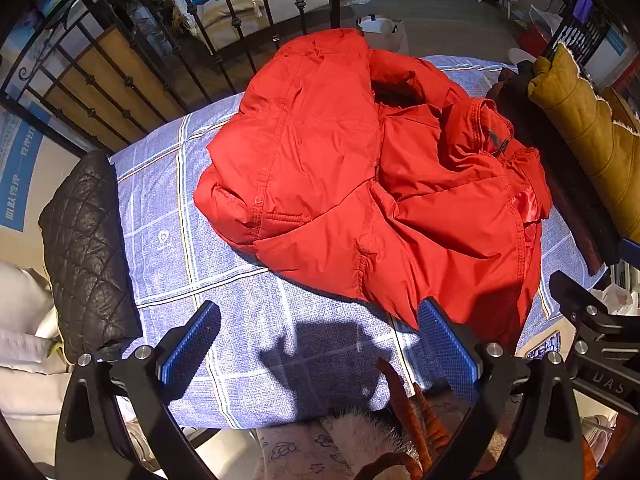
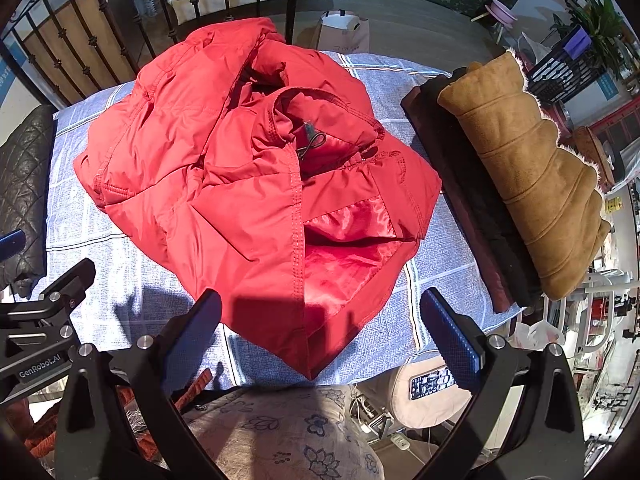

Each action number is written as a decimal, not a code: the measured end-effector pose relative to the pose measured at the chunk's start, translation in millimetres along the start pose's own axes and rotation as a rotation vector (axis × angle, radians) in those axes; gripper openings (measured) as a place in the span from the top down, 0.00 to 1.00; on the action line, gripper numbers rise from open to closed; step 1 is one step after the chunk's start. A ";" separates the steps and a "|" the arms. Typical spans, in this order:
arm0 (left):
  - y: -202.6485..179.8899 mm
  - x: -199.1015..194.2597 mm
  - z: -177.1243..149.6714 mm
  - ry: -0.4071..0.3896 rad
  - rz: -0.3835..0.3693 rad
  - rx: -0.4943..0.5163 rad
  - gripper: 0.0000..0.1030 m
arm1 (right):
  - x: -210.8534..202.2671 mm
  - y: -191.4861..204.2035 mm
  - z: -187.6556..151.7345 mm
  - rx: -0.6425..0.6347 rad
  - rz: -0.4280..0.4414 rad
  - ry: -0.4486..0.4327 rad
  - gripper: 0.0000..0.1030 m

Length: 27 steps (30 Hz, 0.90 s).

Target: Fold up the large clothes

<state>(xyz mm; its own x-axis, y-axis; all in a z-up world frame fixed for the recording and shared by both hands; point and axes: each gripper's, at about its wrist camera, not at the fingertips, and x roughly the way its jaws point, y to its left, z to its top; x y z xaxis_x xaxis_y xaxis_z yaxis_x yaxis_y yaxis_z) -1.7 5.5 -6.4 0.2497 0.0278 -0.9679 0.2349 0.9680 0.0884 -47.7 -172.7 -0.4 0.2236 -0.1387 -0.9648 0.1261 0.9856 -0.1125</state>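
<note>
Ahead of both tools, on the tabletop (image 1: 168, 216) with its blue checked cloth, lies the red jacket (image 1: 360, 184), crumpled and partly folded. Its long axis runs from the near hem to the far hood; collar and hood point away from the tools, and the hem corner points back toward them. In the right wrist view the front opening shows shiny red lining (image 2: 344, 248).

Left tool (image 1: 318, 344): jaws wide apart, nothing between the 2 blue pads; the hem sits just ahead of the right-hand pad.
Right tool (image 2: 320, 332): jaws wide apart, holding nothing; the hem corner lies between and below the pads, contact not determinable.

Left of the tools: black quilted garment (image 1: 86, 248). Right: tan fleece-lined coat (image 2: 532, 176), folded on a dark garment (image 2: 468, 188).
</note>
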 end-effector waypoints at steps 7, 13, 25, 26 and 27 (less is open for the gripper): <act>-0.1 0.2 -0.3 0.001 0.000 0.000 0.06 | 1.7 4.7 -2.5 -0.002 0.003 0.003 0.05; 0.2 0.1 -0.2 0.001 -0.001 0.000 0.06 | 2.5 5.2 -2.6 -0.001 0.005 0.007 0.05; -0.1 4.7 -2.8 0.009 -0.004 0.002 0.06 | 6.5 2.8 3.6 -0.003 0.013 0.021 0.05; 0.0 5.0 -1.4 0.011 -0.004 0.003 0.06 | 6.8 3.2 3.9 -0.003 0.013 0.022 0.05; -0.1 5.0 -0.7 0.012 -0.004 0.004 0.06 | 7.1 3.5 4.5 -0.004 0.013 0.023 0.05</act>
<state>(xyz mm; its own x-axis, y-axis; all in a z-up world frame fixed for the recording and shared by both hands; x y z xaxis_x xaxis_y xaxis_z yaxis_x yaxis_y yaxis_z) -1.1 5.7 -11.4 0.2370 0.0273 -0.9711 0.2391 0.9672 0.0855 -41.4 -170.7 -6.6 0.2028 -0.1238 -0.9714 0.1192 0.9877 -0.1010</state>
